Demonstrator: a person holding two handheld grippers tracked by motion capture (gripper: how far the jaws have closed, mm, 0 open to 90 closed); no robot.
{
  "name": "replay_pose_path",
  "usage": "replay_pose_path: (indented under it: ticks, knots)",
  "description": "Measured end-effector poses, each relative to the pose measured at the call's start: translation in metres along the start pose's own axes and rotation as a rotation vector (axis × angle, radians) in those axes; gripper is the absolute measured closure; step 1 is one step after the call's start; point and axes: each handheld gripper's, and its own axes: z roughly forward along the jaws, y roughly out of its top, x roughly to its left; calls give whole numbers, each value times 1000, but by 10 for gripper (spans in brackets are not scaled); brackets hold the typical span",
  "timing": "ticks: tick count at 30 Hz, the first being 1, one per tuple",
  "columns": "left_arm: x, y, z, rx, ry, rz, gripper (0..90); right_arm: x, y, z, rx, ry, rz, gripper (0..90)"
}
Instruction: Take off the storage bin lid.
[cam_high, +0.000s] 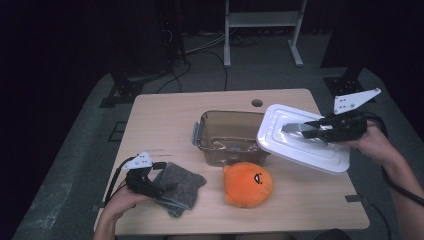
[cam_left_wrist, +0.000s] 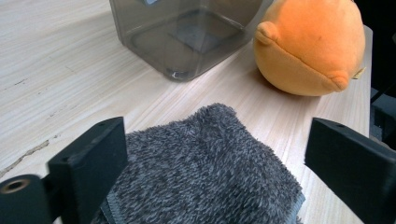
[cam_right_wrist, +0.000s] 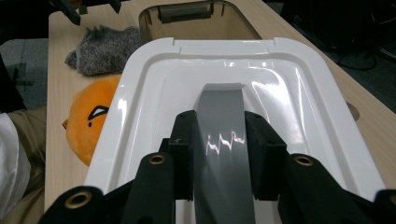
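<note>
The right gripper (cam_high: 306, 129) has its jaws pinched on the grey handle (cam_right_wrist: 219, 135) of the white plastic lid (cam_high: 300, 145). It carries the lid tilted above the table's right edge, overlapping the right rim of the clear, smoky rectangular plastic container (cam_high: 227, 135) mid-table, so the box lies open, probably for loading. The left gripper (cam_high: 150, 182) sits by the near left corner with its jaws spread wide on either side of the folded dark grey fleece cloth (cam_left_wrist: 205, 163), not pressing it. The round orange plush toy (cam_high: 248, 184) rests just in front of the container.
</note>
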Motion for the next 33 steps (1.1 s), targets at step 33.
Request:
replay_pose_path:
  ticks: [33]
  knots:
    - [1,-1,-1,0,1,-4,45,6,-84,-38,-13,-81,153,657]
